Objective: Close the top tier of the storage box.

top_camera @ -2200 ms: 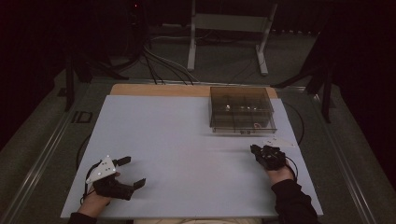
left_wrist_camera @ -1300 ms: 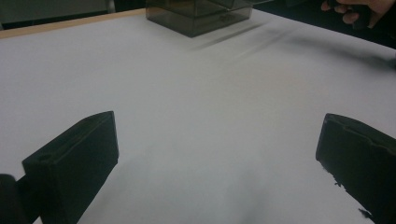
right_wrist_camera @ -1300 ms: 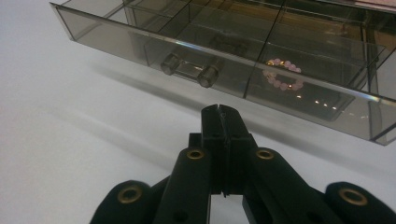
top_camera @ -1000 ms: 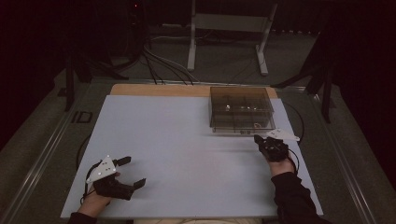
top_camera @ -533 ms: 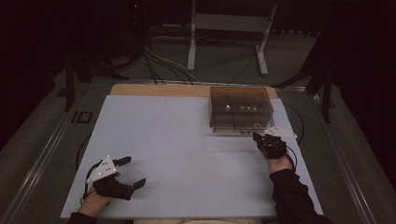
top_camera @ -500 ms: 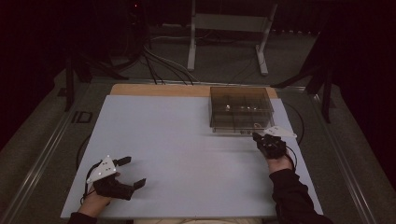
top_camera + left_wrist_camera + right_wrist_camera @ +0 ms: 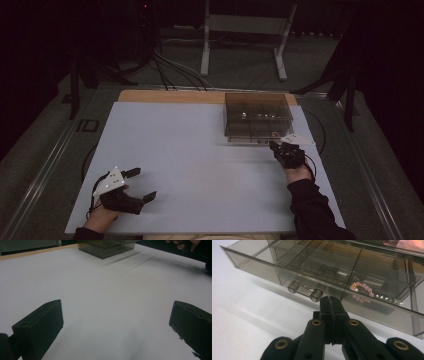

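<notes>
The smoky clear drawer box sits at the counter's far right, pink beads inside. The right tool, jaws pressed together on nothing, points just beside its drawer handle. The left tool rests wide open near the front-left corner.

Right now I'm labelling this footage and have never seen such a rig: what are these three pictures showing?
No robot here: a person holds a two-jaw tool in each hand. The high view looks down on a white table. The other two cameras ride on the tools. The left gripper rests near the table's near-left corner, jaws wide apart, holding nothing. The right gripper, jaws pressed together and empty, points at the handle of a smoky clear drawer box. A pink bead bracelet lies inside.
</notes>
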`<state>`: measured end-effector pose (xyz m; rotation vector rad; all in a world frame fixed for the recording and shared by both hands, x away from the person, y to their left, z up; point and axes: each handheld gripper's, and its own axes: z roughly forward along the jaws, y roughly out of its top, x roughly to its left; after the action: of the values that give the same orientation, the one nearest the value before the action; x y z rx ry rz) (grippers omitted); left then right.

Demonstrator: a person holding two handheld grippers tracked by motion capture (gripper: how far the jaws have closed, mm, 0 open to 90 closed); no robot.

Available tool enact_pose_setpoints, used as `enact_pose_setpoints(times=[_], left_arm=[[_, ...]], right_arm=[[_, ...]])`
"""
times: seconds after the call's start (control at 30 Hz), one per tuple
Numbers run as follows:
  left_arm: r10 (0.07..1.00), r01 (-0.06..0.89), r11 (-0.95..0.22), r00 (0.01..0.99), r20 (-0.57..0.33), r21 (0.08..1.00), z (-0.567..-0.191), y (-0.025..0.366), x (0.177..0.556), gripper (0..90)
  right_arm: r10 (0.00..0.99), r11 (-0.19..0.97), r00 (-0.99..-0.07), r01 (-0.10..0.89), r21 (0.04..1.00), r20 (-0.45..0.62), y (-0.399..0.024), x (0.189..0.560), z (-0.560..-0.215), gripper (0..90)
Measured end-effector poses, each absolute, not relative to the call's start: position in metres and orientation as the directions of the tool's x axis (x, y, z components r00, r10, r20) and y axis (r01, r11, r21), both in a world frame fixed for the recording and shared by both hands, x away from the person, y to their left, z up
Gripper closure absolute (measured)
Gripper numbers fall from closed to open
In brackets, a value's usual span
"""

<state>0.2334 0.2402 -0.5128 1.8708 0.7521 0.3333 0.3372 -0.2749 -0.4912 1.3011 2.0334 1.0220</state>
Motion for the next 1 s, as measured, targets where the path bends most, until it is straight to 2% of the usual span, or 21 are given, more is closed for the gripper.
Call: enact_pose_setpoints(times=[1.0], left_arm=[[0.636,0.345,-0.255,0.764,-0.112,0.903,-0.5127,0.2405,0.2335,0.0]], right_arm=[[0.916,0.251,-0.402,0.529,0.811,-0.022,-0.2741,0.3455,-0.4917,90.0]])
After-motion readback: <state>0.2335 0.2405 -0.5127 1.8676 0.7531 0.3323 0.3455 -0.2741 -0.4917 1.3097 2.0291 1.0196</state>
